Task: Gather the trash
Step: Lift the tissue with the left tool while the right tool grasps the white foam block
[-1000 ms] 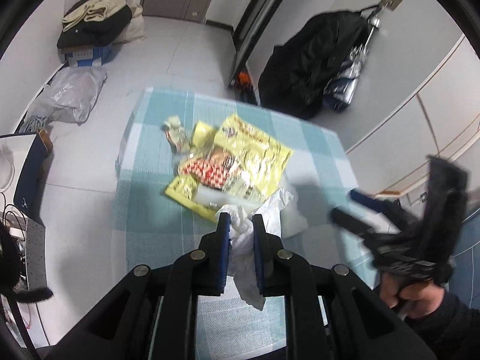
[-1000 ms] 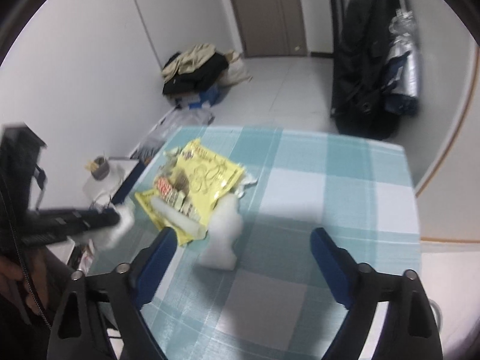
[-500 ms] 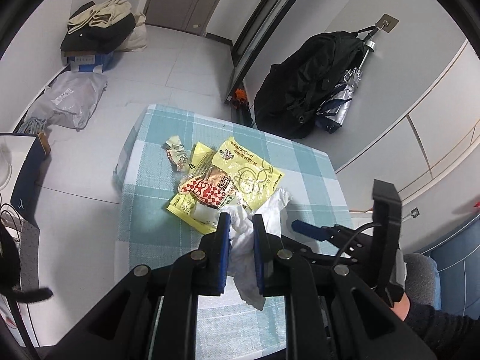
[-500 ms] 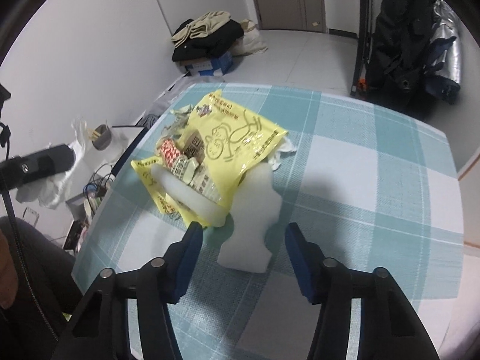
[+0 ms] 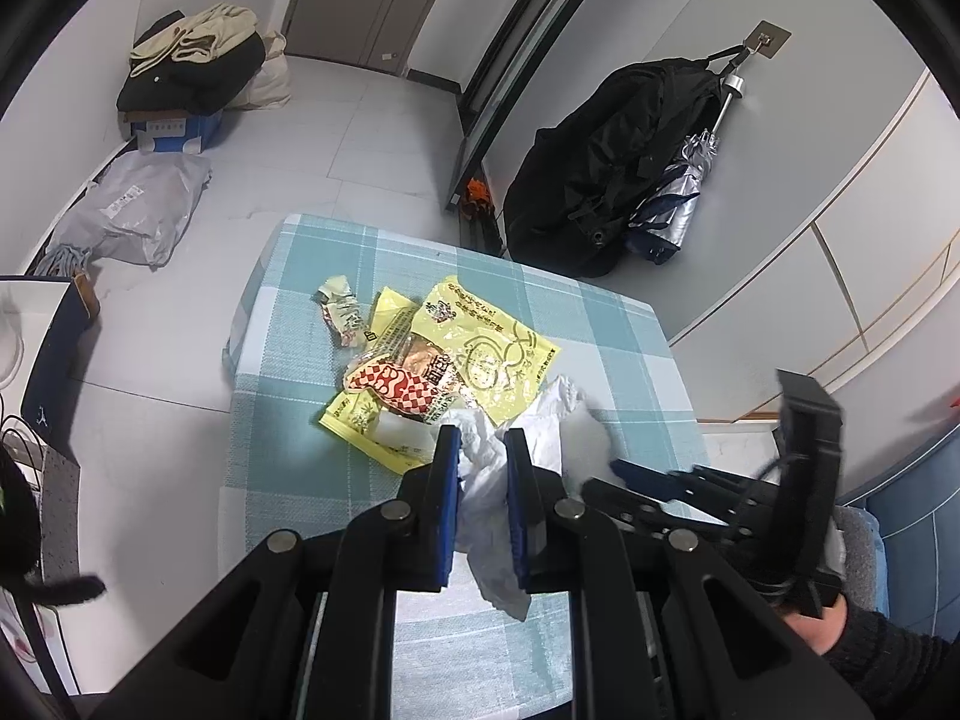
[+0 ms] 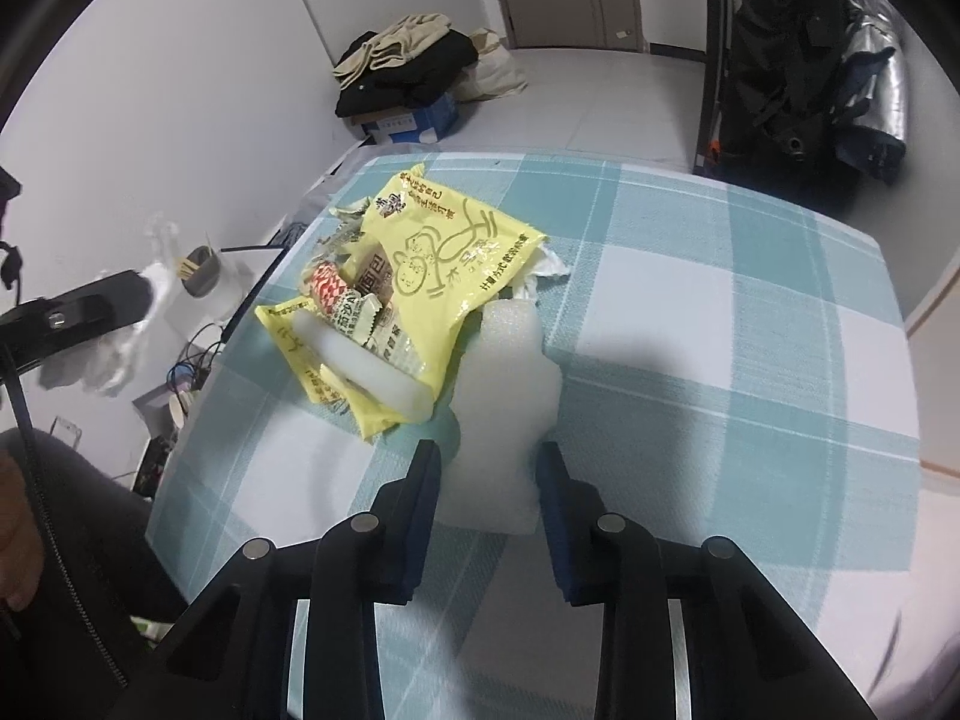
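My left gripper pinches a limp tissue. My right gripper, jaws just closing, straddles the foam piece on the table: light, squashy, best held across its near end. Beyond lie yellow wrappers.

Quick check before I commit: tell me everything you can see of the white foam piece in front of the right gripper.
The white foam piece looks like soft packing foam, with a narrower far end and a broader near end. It lies flat on the checked tablecloth, its far end against the yellow bag. The right gripper has been closing, its jaws astride the near end; whether the pads already press is unclear.
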A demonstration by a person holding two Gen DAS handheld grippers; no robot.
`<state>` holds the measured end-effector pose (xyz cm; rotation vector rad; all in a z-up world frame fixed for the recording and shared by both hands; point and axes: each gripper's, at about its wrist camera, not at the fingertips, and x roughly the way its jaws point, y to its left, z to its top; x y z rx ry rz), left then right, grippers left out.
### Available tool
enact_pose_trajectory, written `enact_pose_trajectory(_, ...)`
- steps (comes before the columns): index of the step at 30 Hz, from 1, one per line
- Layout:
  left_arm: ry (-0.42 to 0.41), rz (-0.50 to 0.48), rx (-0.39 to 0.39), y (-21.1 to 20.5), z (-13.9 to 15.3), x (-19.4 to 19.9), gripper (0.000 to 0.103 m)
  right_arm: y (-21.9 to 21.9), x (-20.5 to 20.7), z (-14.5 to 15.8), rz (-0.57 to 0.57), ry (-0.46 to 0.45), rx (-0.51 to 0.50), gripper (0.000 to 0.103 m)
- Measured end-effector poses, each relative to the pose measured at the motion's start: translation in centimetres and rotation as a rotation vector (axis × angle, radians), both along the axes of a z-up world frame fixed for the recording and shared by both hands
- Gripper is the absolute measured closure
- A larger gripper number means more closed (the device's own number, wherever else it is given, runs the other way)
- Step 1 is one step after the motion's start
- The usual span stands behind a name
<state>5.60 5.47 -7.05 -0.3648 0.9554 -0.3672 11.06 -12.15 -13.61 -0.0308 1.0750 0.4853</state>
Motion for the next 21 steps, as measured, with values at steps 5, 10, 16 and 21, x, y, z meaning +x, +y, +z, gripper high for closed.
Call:
enact_pose_trajectory(5,-0.014,-0.009,0.006,-1.1,0.5,-0.1,0.093,-2.7,-2.1,2.1,-0.041,0.015,0.057,0.072)
enact_pose_trajectory(10,-0.036,-0.038,0.014,-2.8,1.3,-0.4,0.093,-5.8,-4.3,5.5,-0.074,-0.04,0.132,0.072)
enact_pose_trajectory(16,-0.103,-0.094,0.048,-6.2,4.9,-1.5,0.093,-10.0,-7.5,11.7,-0.095,-0.176,0.205,0.072)
enact_pose_trajectory(21,-0.155,-0.215,0.053,-11.8,8.3,-2.1,0.093,-14.5,-9.7,16.5,-0.143,-0.283,0.255,0.072)
